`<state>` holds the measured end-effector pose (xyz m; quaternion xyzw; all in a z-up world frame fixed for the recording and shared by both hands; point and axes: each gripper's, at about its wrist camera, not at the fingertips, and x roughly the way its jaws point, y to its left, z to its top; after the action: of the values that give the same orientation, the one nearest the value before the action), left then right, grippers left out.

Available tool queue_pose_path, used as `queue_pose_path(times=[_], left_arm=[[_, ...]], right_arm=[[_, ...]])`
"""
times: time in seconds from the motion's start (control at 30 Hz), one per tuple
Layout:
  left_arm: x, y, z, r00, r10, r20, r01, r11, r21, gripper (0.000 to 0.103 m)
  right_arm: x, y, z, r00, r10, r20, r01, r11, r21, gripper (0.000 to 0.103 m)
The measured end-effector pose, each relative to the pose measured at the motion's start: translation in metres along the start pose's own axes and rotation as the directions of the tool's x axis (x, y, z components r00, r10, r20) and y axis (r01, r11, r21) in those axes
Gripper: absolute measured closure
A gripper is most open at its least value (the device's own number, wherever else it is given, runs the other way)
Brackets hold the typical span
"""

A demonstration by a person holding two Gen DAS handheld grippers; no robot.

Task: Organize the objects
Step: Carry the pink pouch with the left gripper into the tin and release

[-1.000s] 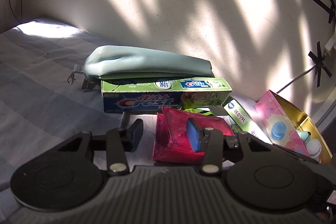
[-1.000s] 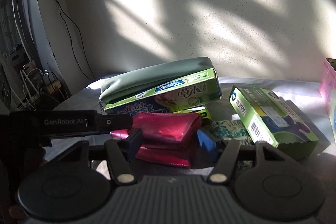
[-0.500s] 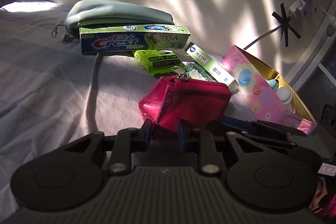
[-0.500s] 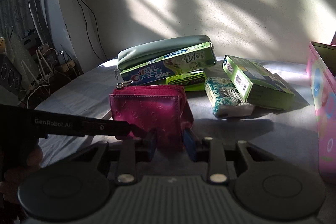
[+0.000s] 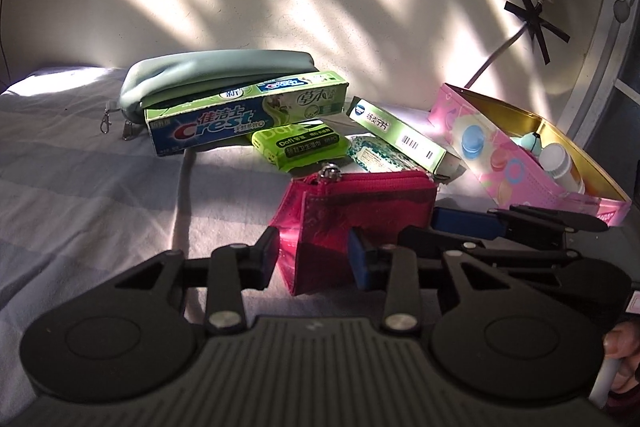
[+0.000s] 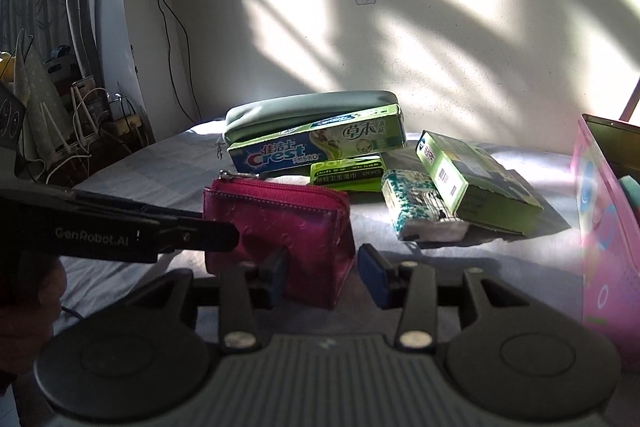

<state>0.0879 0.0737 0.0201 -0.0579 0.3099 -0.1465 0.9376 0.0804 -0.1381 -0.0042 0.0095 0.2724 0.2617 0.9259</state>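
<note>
Both tongs apart | left tongs (image 5: 316,259), right tongs (image 6: 326,277) straddle pink pouch (image 5: 360,215) | pouch's base hidden.

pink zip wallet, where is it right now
The glossy pink zip wallet stands upright on the striped grey bedsheet between both open jaws, in front of the lime-green wipes pack, left of the pink tin box.

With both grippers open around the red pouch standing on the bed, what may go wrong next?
1. The red pouch stands upright on soft bedding; a one-sided push from the left gripper or right gripper may tip it.
2. Both grippers crowd the same pouch and may collide.
3. The pink box stands close by; a swing toward it may knock it.
</note>
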Motion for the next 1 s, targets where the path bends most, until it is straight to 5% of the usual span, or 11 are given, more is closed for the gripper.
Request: queue_pose_path(times=[0.2,0.4,0.7,0.87,1.0], left_arm=[[0.006,-0.01,-0.005,1.0,-0.014,-0.018,0.014,1.0,0.023,0.071],[-0.016,-0.042,0.017,0.997,-0.047,0.063,0.041,0.996,0.083,0.071],[0.014,-0.149,0.049,0.98,-0.187,0.071,0.16,0.947,0.278,0.068],[0.045,-0.208,0.054,0.968,-0.252,0.017,0.23,0.908,0.351,0.069],[0.071,-0.234,0.055,0.959,-0.279,-0.055,0.281,0.895,0.347,0.069]], right_arm=[[0.013,-0.011,-0.003,0.998,0.056,-0.04,-0.054,0.997,0.052,0.073],[-0.027,-0.011,0.003,0.995,0.008,0.096,-0.01,1.0,0.018,0.074],[-0.109,-0.067,-0.003,0.934,-0.245,0.259,0.237,0.97,0.06,0.074],[-0.14,-0.113,-0.013,0.893,-0.373,0.251,0.348,0.927,0.138,0.074],[-0.15,-0.145,-0.021,0.885,-0.418,0.205,0.38,0.903,0.198,0.074]])
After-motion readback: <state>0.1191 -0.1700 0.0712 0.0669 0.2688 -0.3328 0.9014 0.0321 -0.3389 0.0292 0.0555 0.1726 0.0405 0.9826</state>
